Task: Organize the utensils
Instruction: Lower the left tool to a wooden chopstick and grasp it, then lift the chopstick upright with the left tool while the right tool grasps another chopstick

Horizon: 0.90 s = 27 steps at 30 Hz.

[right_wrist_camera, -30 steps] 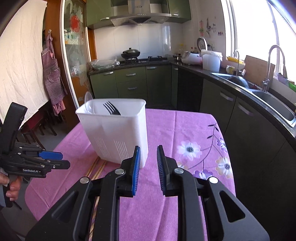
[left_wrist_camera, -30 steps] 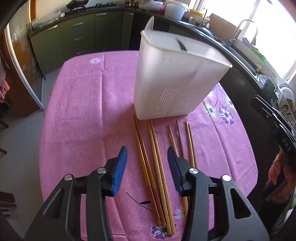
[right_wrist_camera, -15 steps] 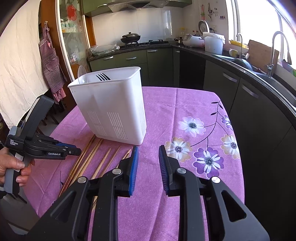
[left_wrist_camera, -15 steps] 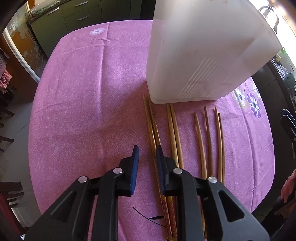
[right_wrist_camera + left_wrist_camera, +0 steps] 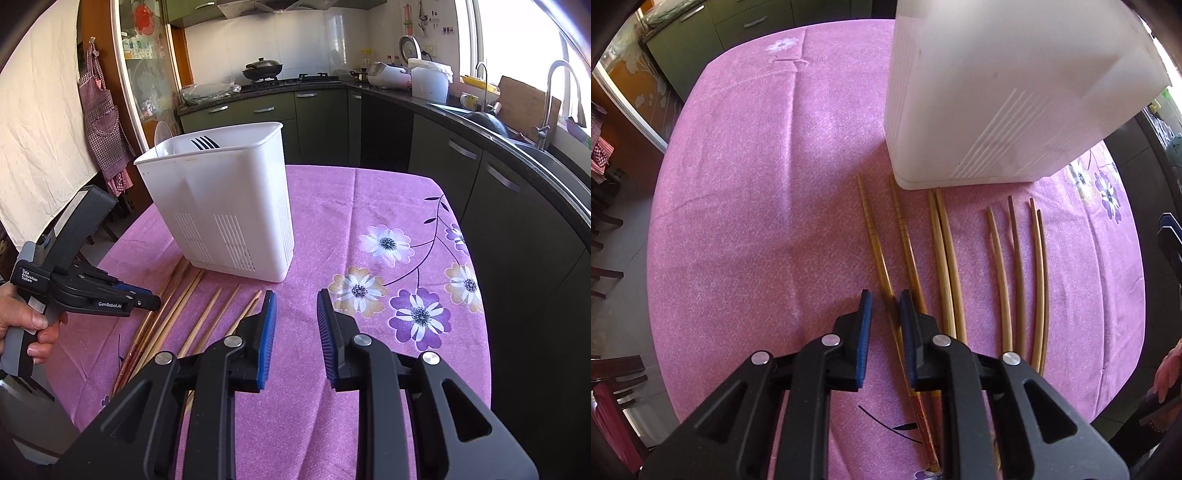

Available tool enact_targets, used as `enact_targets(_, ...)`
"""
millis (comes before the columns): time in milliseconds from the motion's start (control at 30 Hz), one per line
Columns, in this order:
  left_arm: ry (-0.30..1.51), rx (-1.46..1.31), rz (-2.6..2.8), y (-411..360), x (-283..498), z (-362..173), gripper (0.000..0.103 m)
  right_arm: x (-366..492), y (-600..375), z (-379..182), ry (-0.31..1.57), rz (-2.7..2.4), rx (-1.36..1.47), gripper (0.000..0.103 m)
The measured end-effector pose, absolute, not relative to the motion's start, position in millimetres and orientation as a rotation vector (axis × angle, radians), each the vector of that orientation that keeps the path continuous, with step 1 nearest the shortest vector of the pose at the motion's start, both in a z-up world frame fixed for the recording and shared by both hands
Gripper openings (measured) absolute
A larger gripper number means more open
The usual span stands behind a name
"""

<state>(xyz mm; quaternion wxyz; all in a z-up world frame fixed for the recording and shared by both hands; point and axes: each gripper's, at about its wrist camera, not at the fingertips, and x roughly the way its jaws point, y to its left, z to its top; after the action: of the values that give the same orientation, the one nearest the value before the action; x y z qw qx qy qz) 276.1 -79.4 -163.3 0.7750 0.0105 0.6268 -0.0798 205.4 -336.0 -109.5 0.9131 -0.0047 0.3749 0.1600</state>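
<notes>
Several wooden chopsticks [image 5: 942,258] lie side by side on the pink tablecloth [image 5: 757,184], in front of a white utensil holder [image 5: 997,92]. My left gripper [image 5: 885,306] points steeply down at them. Its jaws are closing around the leftmost chopstick [image 5: 873,236], which sits against the right pad with a gap to the left pad. In the right wrist view the left gripper [image 5: 147,302] hovers low over the same chopsticks [image 5: 173,295]. The holder [image 5: 229,206] has a dark fork [image 5: 205,142] in it. My right gripper [image 5: 294,306] is open over bare cloth, holding nothing.
The table edge [image 5: 480,332] falls off to the right beside dark kitchen cabinets [image 5: 498,192]. A sink and tap [image 5: 554,96] sit beyond them. A hand [image 5: 26,325] grips the left tool. Chairs [image 5: 613,398] stand at the table's left.
The left gripper has dropped close to the cloth and its jaws have narrowed around the leftmost chopstick, which has shifted away from its neighbour. The right gripper has tilted down slightly.
</notes>
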Motion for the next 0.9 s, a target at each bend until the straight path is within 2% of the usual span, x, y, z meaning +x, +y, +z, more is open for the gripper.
enact_targets(133, 1.358, 0.058, -0.164, -84.7, 281.9, -164.2, 0.014, 204.6, -334.5, -109.3, 0.774, 0.334, -0.013, 0.023)
enact_targets(333, 1.371, 0.031, -0.175, -80.5, 285.9, -164.7, 0.007, 204.8, -336.8, -112.8, 0.786, 0.33, -0.014, 0.023)
enact_targets(500, 1.332, 0.005, -0.179, -61.0, 278.8, -160.6, 0.007, 208.4, -337.3, -117.3, 0.818, 0.336, -0.005, 0.023)
enact_targets(600, 1.279, -0.009, -0.189, -52.1, 271.7, -145.0, 0.007, 209.7, -336.1, -119.2, 0.832, 0.336, -0.004, 0.024)
enact_targets(667, 1.231, -0.01, -0.196, -47.6, 265.5, -130.1, 0.007, 209.9, -333.5, -119.6, 0.84, 0.336, -0.007, 0.03)
enact_targets(900, 1.057, -0.007, -0.22, -35.7, 231.8, -74.7, 0.007, 211.8, -318.8, -118.3, 0.866, 0.36, -0.026, 0.03)
